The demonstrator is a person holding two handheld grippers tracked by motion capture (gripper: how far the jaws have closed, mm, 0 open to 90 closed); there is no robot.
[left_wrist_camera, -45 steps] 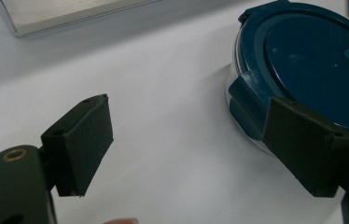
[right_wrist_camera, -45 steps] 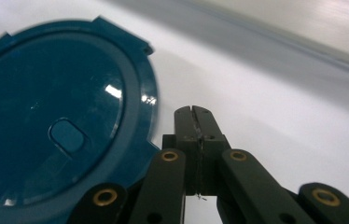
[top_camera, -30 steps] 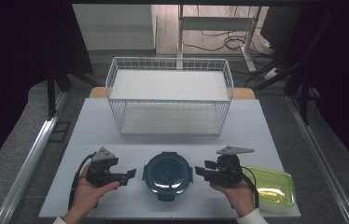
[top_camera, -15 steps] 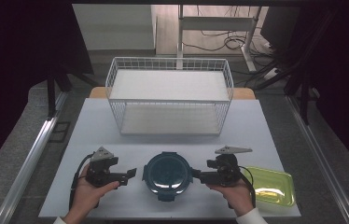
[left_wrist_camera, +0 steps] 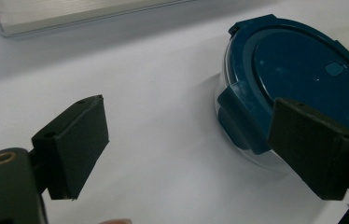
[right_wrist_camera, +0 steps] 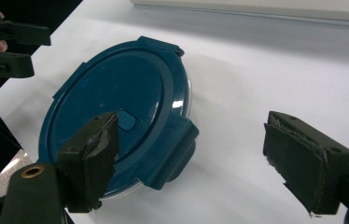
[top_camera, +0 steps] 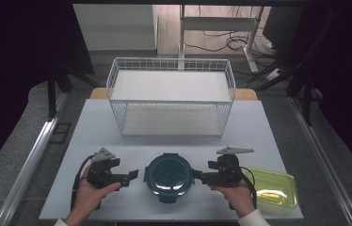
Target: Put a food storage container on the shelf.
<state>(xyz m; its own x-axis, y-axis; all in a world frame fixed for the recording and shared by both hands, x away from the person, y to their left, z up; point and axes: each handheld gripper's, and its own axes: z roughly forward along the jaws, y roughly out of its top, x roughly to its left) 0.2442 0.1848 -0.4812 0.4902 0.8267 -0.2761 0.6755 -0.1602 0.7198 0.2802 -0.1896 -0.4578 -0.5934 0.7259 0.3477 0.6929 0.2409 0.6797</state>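
Blue-lidded round container (top_camera: 168, 173) near counter (top_camera: 174, 123) front edge, btwn both tools. Left tool (top_camera: 128, 177) wide, empty. Right tool (top_camera: 199, 176) just opened wide, side latch (right_wrist_camera: 175, 151) btwn jaws, ungripped.

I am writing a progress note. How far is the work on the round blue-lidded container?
Done: nothing visible yet; the lid sits on the container, its side latches down. In hand: the left gripper and right gripper flank it, both open, the right's jaws having just been opening. Left: unlatching or moving it.
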